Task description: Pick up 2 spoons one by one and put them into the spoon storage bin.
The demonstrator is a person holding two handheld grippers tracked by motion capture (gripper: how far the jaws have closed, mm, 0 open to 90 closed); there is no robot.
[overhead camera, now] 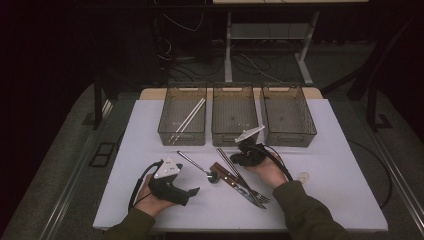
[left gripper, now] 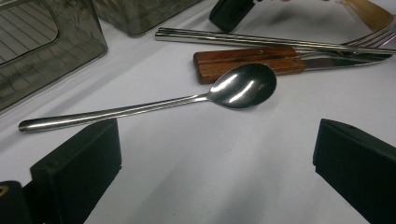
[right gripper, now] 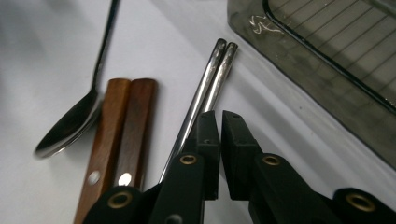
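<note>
Right now the right gripper (right gripper: 219, 121) sits with its jaws nearly together and nothing between them, just over the pair of metal chopsticks (right gripper: 210, 79) lying beside two wooden-handled pieces (right gripper: 123, 121) near the middle bin (overhead camera: 235, 120). Meanwhile the left gripper (left gripper: 215, 154) rests wide apart, facing the spoon (left gripper: 233, 86) on the white table (overhead camera: 330, 170).

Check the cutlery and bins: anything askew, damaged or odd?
Nothing damaged or spilled. Loose cutlery lies at mixed angles on the table: spoon, two wooden-handled pieces, metal chopsticks. White chopsticks lie diagonally in the left bin, one end against its near wall. The right tongs are nearly shut, nothing between them.
</note>
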